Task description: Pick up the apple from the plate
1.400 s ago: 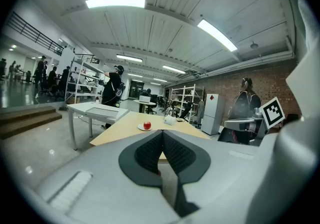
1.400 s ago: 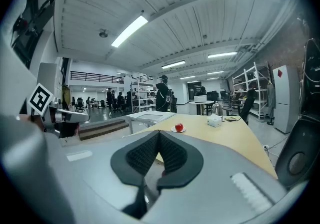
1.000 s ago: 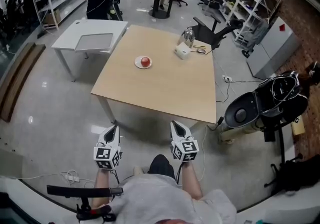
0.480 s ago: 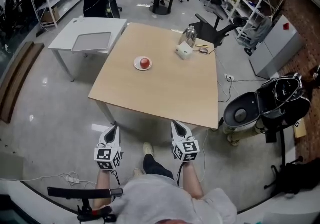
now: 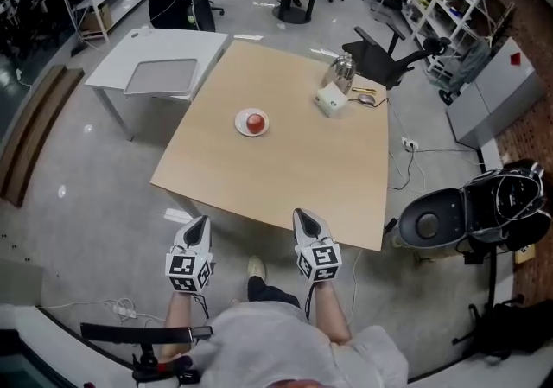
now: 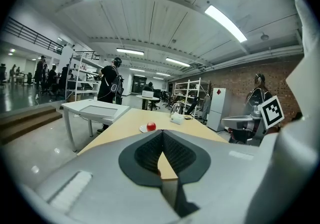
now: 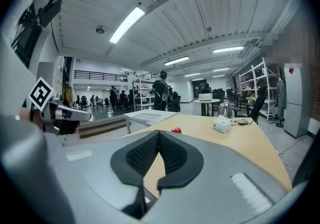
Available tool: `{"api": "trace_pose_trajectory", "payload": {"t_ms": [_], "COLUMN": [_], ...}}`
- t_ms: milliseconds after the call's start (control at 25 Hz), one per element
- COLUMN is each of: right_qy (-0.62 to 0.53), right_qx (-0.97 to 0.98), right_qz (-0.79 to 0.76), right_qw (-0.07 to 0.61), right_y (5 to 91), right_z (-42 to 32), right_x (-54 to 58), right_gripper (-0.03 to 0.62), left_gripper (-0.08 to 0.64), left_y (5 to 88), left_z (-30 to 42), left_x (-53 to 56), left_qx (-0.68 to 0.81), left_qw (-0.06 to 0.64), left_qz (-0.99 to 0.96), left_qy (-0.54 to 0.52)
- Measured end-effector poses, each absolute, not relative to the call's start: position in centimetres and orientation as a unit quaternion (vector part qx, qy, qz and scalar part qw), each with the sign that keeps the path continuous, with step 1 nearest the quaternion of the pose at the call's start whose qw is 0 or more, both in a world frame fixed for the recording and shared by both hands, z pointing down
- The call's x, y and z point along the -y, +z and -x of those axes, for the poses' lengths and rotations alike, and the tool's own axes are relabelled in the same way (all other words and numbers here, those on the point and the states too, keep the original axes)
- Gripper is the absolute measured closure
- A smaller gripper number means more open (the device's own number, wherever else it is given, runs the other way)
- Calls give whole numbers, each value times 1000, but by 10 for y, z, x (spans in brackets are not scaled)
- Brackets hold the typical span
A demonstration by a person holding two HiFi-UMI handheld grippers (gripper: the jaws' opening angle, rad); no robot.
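Counter [image 5: 285, 170] edge closer to both tools; left tool [image 5: 199, 222], right tool [image 5: 305, 215] jaws together, empty; apple [image 5: 255, 122] on plate [image 5: 241, 127] well ahead, midway between, neither nearer.

One apple [image 5: 255, 122], one plate [image 5: 239, 126], one white box [image 5: 331, 102], one metal jug [image 5: 340, 73], one wooden bench [image 5: 285, 162], one white bench [image 5: 117, 66], one left gripper [image 5: 201, 219] and one right gripper [image 5: 301, 213].
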State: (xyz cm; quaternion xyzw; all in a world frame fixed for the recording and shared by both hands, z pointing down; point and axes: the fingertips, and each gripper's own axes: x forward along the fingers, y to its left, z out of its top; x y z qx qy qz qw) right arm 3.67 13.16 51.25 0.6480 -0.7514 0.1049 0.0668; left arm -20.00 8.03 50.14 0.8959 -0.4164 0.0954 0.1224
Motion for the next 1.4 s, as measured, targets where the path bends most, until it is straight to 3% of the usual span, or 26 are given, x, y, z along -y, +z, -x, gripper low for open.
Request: {"api": "trace_pose_trajectory", "payload": {"t_ms": [560, 1400], "right_qy": [99, 115], "right_qx": [781, 792], "right_qz": [-614, -594], "right_qw": [57, 75], "right_y": [513, 531], "right_z": [-84, -90], "right_x": [-52, 13], "right_gripper": [584, 584], "left_gripper": [540, 540], "left_y": [492, 510], "left_z": [151, 134], "left_x": [-22, 37], "left_qx": [455, 460], "left_qw": [117, 137], "left_qz": [-878, -871], "left_qy": [93, 103]}}
